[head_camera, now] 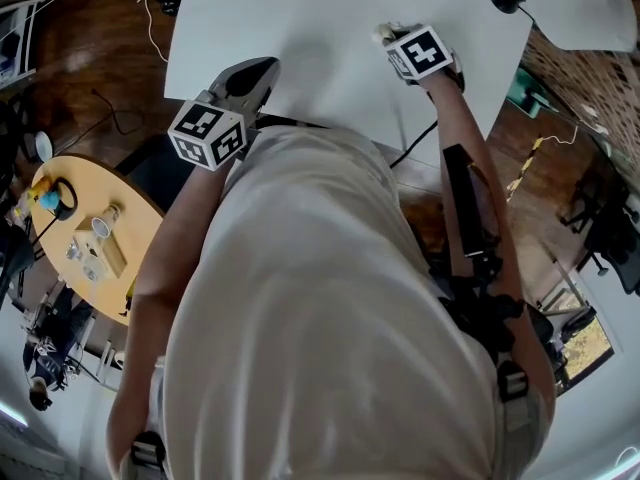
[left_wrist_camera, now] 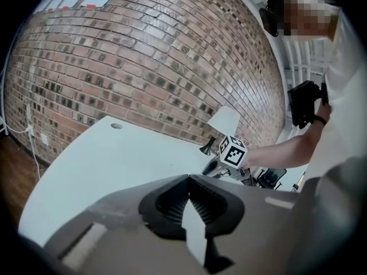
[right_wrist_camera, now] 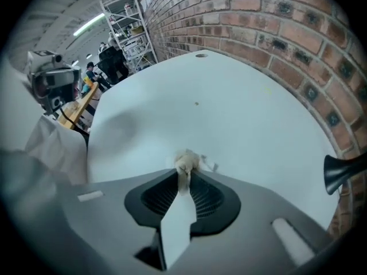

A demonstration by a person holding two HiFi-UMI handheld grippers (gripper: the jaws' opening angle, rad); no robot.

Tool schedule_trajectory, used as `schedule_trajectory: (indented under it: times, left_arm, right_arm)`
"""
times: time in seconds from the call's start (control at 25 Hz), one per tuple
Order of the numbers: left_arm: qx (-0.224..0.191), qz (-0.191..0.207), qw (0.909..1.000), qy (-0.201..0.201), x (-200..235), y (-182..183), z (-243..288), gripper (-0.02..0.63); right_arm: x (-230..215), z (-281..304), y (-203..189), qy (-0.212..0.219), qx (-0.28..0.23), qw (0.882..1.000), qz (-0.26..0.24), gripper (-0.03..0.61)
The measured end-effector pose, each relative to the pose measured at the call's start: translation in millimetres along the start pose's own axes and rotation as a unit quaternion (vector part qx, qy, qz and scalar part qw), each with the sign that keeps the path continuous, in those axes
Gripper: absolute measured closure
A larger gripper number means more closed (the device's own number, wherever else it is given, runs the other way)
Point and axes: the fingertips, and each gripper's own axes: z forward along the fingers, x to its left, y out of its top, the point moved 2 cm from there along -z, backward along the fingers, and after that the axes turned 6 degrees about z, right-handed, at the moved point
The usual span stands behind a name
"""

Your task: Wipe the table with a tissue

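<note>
subject: one person in a white shirt [head_camera: 320,318] standing at the near edge of a white desk [head_camera: 300,18], a gripper in each hand. right gripper [right_wrist_camera: 184,173]: pointed steeply down at the desk top, jaws drawn close and clamped on a small crumpled tissue [right_wrist_camera: 186,162], which sticks out past the tips. the tissue is over the right half of the desk, set in from the near edge, and looks to be in contact with the desk surface. left gripper [left_wrist_camera: 188,179]: jaws brought together with nothing between them, held over the near edge of the desk on its left half, pointing across the top at a shallow downward angle; contact with the desk cannot be confirmed from any view. the two grippers are well apart along the desk. the desk top is otherwise bare around the tissue. a round cable hole [right_wrist_camera: 200,55] is noted in the desk at its end away from the right gripper, close to the brick wall [left_wrist_camera: 143,56] that runs along the far side of the desk. a lamp [left_wrist_camera: 223,122] with a white shade stands on the desk at its right end, next to that wall. a round yellow table [head_camera: 130,228] carrying small items stands on the floor off the left end of the desk.
</note>
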Motion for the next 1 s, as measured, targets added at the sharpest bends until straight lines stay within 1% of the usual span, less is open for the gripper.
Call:
schedule_trajectory:
  times: [0.08,0.12,0.16,0.2,0.24,0.28,0.32,0.36,0.4,0.44,0.52,0.6,0.72,0.84,0.92,1.0]
  left_arm:
    - [-0.002,0.001,1.0,-0.004,0,0,3,0.607]
    - [-0.003,0.0,1.0,-0.005,0,0,4,0.607]
    - [-0.004,0.0,1.0,-0.004,1,1,4,0.607]
    - [-0.004,-0.001,1.0,-0.003,2,1,4,0.607]
    - [-0.005,-0.002,1.0,-0.002,3,1,3,0.607]
    - [-0.005,-0.003,1.0,-0.002,2,0,3,0.607]
    - [-0.005,-0.004,1.0,-0.002,0,-1,3,0.607]
    - [-0.005,-0.005,1.0,-0.003,-3,-2,4,0.607]
    - [-0.005,-0.006,1.0,-0.005,-5,-3,5,0.607]
    - [-0.006,-0.008,0.9999,-0.004,-5,-5,4,0.607]
    - [-0.007,-0.012,0.9999,0.008,4,-9,-6,0.607]
    - [-0.007,-0.018,0.9995,0.027,14,-11,-16,0.607]
    - [-0.008,-0.031,0.9985,0.045,13,-16,-22,0.607]
    - [-0.014,-0.038,0.9971,0.065,15,-18,-29,0.607]
    - [-0.018,-0.041,0.9958,0.079,17,-16,-34,0.607]
    - [-0.017,-0.046,0.995,0.088,13,-18,-36,0.607]
  right_arm:
    - [14,0,-11,0.073,-0.003,0.997,0.016,0.508]
    - [20,-3,-11,0.111,-0.019,0.993,0.028,0.508]
    - [22,-9,-6,0.141,-0.05,0.988,0.048,0.506]
    - [18,-16,3,0.156,-0.092,0.98,0.079,0.506]
    - [9,-23,13,0.159,-0.136,0.971,0.117,0.506]
    - [-3,-30,21,0.152,-0.172,0.961,0.154,0.506]
    - [-16,-35,26,0.138,-0.195,0.954,0.18,0.506]
    - [-28,-39,27,0.117,-0.203,0.954,0.189,0.506]
    - [-37,-39,26,0.094,-0.2,0.959,0.18,0.506]
    - [-42,-37,26,0.07,-0.189,0.966,0.159,0.506]
    - [-40,-25,38,0.031,-0.165,0.981,0.1,0.505]
    - [-33,-14,56,0.004,-0.146,0.988,0.045,0.505]
    - [-29,-11,75,-0.024,-0.137,0.99,-0.018,0.505]
    - [-25,-8,99,-0.031,-0.142,0.987,-0.062,0.505]
    - [-28,-5,114,-0.036,-0.138,0.987,-0.074,0.505]
    - [-37,0,115,-0.045,-0.124,0.989,-0.067,0.505]
